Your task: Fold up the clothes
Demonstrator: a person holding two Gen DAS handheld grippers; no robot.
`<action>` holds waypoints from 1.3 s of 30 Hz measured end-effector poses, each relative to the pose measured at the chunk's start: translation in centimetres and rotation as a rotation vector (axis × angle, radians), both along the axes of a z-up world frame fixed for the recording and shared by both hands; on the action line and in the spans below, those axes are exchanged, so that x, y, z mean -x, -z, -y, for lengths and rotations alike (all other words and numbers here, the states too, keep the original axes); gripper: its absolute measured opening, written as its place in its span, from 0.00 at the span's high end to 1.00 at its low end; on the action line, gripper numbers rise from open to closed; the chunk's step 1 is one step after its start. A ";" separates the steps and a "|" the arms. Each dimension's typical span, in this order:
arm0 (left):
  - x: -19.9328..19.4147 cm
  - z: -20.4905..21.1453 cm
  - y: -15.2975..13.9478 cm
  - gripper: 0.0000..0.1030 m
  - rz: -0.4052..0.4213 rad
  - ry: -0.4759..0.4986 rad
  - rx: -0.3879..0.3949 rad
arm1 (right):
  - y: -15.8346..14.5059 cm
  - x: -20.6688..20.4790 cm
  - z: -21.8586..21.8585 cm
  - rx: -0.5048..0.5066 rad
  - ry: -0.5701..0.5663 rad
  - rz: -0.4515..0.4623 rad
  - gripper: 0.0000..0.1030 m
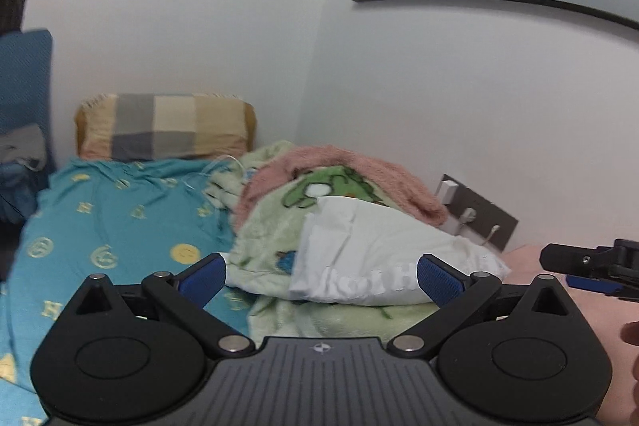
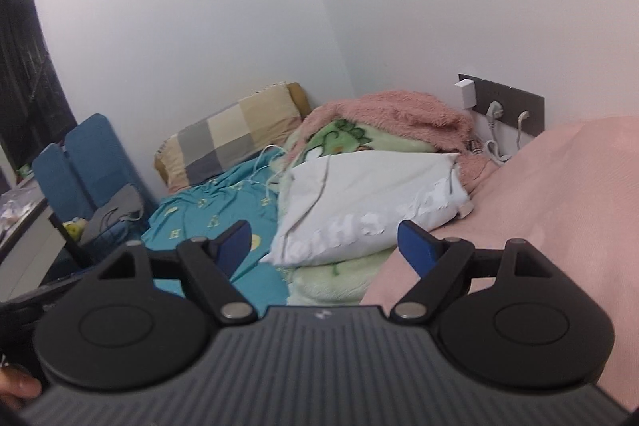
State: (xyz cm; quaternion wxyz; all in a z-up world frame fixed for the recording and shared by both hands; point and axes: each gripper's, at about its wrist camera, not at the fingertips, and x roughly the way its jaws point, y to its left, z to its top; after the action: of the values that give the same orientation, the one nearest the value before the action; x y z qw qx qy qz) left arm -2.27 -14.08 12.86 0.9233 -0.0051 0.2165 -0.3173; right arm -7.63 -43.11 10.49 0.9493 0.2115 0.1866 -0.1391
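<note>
A white garment with pale lettering [image 1: 379, 262] lies crumpled on a green cartoon blanket [image 1: 275, 226] in the middle of the bed; it also shows in the right wrist view [image 2: 367, 194]. A pink fuzzy blanket [image 1: 351, 162] is heaped behind it, also seen from the right wrist [image 2: 399, 110]. My left gripper [image 1: 321, 278] is open and empty, held above the bed just short of the white garment. My right gripper [image 2: 325, 246] is open and empty, also just short of the garment. Its black tip [image 1: 591, 262] shows at the right edge of the left wrist view.
A teal sheet with yellow prints [image 1: 108, 222] covers the bed's left part, a pink sheet [image 2: 559, 194] the right. A checked pillow [image 1: 163, 126] leans on the wall. A wall socket panel with plugs and cables [image 2: 503, 106] sits behind the heap. A blue chair [image 2: 80, 162] stands at left.
</note>
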 end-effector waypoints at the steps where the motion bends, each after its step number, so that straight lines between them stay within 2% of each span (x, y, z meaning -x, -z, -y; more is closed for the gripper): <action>1: 0.7 -0.4 0.0 0.00 0.012 -0.007 -0.007 | 0.1 0.5 -0.6 0.003 -0.001 0.006 0.20; 4: 2.4 -1.9 0.0 0.00 0.040 -0.025 -0.015 | 0.4 1.5 -1.9 0.022 0.008 0.027 0.20; 9: 4.5 -3.7 0.6 0.00 0.116 -0.066 -0.055 | 1.6 2.2 -3.7 0.107 0.048 0.047 0.20; 19: 5.0 -6.2 3.2 0.00 0.096 -0.007 -0.026 | 3.9 1.7 -7.8 0.245 0.067 0.069 0.20; 22: 5.1 -6.9 3.9 0.00 0.117 -0.018 -0.024 | 4.3 1.5 -8.8 0.276 0.070 0.070 0.20; 39: 5.8 -7.9 4.7 0.00 0.147 0.007 -0.021 | 5.8 1.9 -11.3 0.311 0.105 0.058 0.20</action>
State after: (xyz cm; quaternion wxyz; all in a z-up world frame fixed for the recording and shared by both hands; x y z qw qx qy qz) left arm -8.08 -6.18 8.13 0.9355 0.0286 0.1516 -0.3179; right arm -9.52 -31.77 4.64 0.9669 0.0755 0.1239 -0.2098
